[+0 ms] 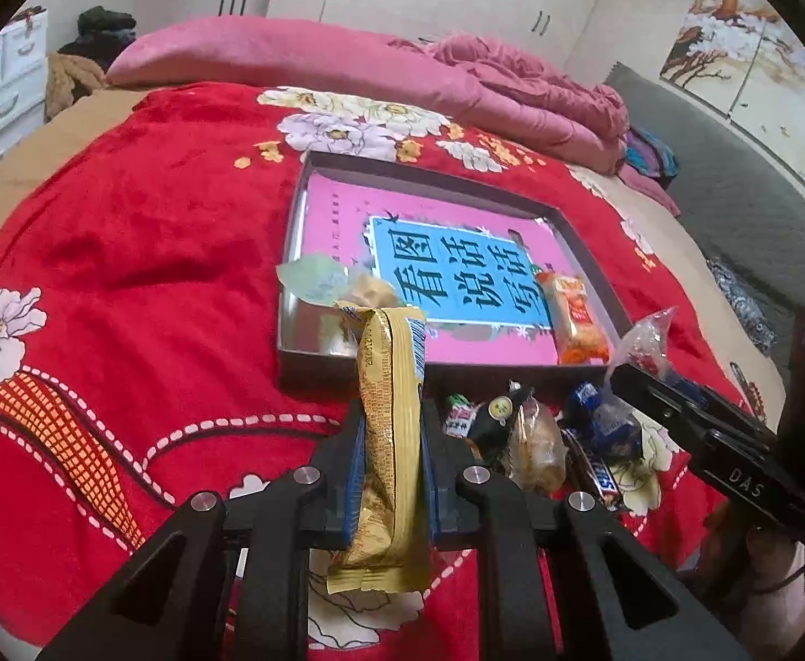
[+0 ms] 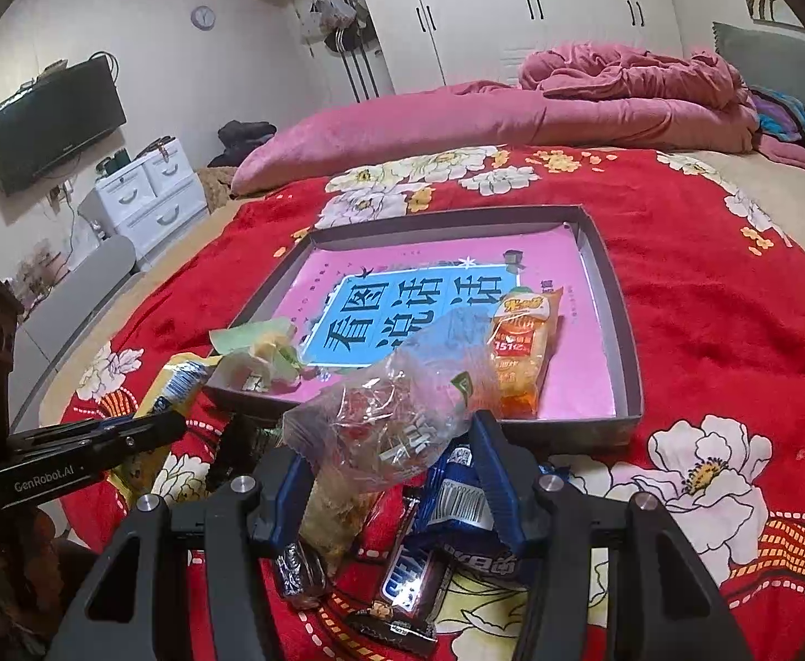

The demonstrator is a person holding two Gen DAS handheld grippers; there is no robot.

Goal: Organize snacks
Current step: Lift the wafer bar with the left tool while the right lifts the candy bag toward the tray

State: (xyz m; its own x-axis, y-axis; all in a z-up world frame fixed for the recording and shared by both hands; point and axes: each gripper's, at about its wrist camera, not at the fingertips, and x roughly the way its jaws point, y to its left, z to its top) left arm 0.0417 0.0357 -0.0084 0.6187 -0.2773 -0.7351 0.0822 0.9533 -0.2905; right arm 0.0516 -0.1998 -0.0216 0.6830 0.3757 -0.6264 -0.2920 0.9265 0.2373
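The left gripper [image 1: 394,413] is clenched on a gold snack bar [image 1: 388,440]. Its two fingers press the wrapper from both sides, and the bar stands almost upright between them, with its top end at 12 o'clock reaching over the near wall of the grey tray [image 1: 584,245]. The gap between the fingers is narrow, only as wide as the bar.

The right gripper [image 2: 391,440] is closed on a clear plastic snack bag [image 2: 385,413]. Its fingers stand wider apart than the left ones, and the crumpled bag fills the space between them and rises toward 12 o'clock, in front of the tray's near wall.

The tray lies on the red flowered blanket [image 1: 143,220] and has a pink and blue book [image 2: 402,308] flat on its bottom. Inside it, an orange snack pack [image 2: 520,352] lies at the 3 o'clock side of the book, and a pale green wrapped snack [image 2: 259,352] sits at the near 9 o'clock corner.

The other snacks lie in a pile on the blanket just before the tray: a blue packet [image 2: 463,507], a Snickers bar [image 2: 410,578] and a small dark candy [image 2: 300,573], all under the right gripper.
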